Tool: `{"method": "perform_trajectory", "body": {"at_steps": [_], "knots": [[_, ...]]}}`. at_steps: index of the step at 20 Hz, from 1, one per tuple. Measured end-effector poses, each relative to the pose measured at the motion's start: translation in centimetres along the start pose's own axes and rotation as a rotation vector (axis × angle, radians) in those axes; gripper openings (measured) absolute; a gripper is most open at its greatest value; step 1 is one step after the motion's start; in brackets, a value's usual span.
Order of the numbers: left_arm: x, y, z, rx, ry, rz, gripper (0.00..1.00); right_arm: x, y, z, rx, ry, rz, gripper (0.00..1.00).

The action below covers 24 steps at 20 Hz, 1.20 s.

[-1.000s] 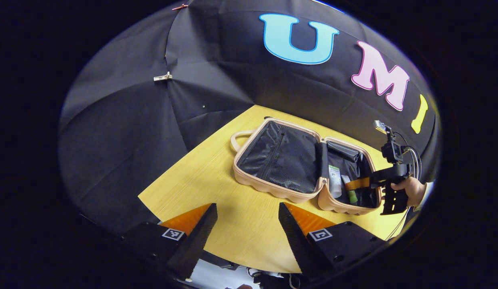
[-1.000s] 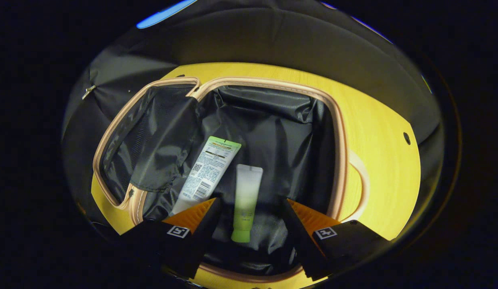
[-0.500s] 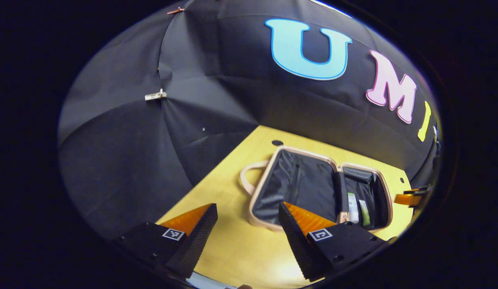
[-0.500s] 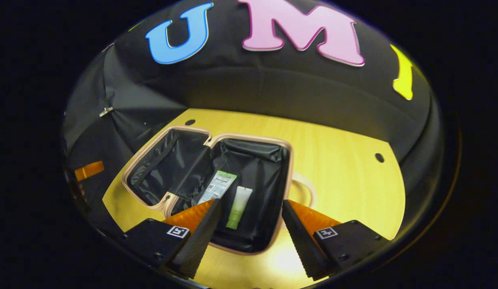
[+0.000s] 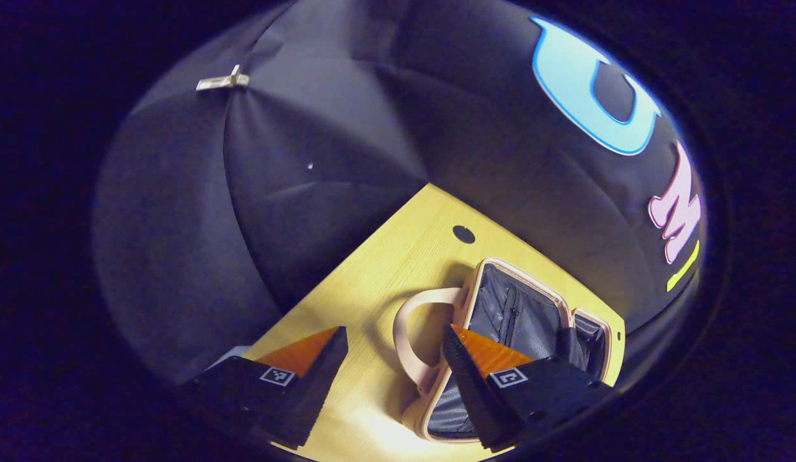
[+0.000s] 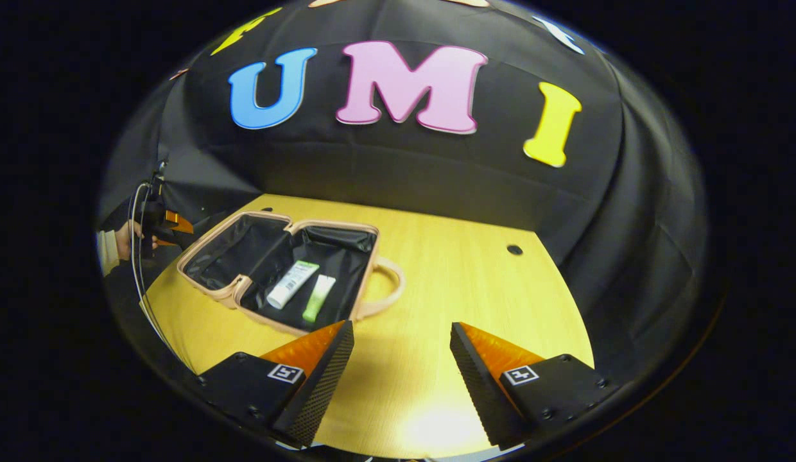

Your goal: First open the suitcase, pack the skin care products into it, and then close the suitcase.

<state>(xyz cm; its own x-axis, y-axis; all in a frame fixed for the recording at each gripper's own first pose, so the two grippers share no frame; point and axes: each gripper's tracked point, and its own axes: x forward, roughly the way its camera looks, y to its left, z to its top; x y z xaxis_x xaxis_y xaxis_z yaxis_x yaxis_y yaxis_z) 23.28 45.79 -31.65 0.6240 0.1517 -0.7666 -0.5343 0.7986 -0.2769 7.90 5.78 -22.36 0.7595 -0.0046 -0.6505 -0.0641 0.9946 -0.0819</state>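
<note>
Suitcase (image 6: 279, 273) on yellow table (image 6: 475, 308), lying open, both halves flat, black lining up. At far left of right gripper view, a hand (image 6: 125, 239) holding left gripper (image 6: 170, 224), just beside suitcase's left half; its fingers too small there to judge. In suitcase's right half, white tube (image 6: 292, 283) and green tube (image 6: 318, 298), side by side, apart. Handle (image 6: 388, 289) sticking out rightward. Right gripper (image 6: 401, 359) spread wide, nothing between fingers, over bare table, away from suitcase.

In left gripper view: left gripper (image 5: 395, 362) spread, empty, over handle (image 5: 414, 340) of suitcase (image 5: 520, 314).
</note>
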Motion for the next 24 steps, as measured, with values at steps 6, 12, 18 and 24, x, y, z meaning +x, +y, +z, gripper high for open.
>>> {"method": "perform_trajectory", "body": {"at_steps": [6, 12, 18, 24], "knots": [[5.3, 0.3, 0.0, -0.256, 0.104, -0.057, 0.85, -3.5, -2.6, -3.5, 0.103, 0.078, -0.087, 0.96], [6.5, -0.3, -0.6, -0.345, 0.098, -0.074, 0.36, -3.8, -3.3, -2.4, 0.099, 0.061, -0.104, 0.96], [2.5, -2.5, 2.4, -0.149, -0.006, -0.057, 0.1, -3.6, -4.1, -1.7, 0.108, 0.037, -0.117, 0.97], [-7.4, -12.1, 7.7, 0.093, -0.176, -0.095, 0.08, -2.9, -5.6, 0.1, 0.13, -0.022, -0.088, 0.97]]}}
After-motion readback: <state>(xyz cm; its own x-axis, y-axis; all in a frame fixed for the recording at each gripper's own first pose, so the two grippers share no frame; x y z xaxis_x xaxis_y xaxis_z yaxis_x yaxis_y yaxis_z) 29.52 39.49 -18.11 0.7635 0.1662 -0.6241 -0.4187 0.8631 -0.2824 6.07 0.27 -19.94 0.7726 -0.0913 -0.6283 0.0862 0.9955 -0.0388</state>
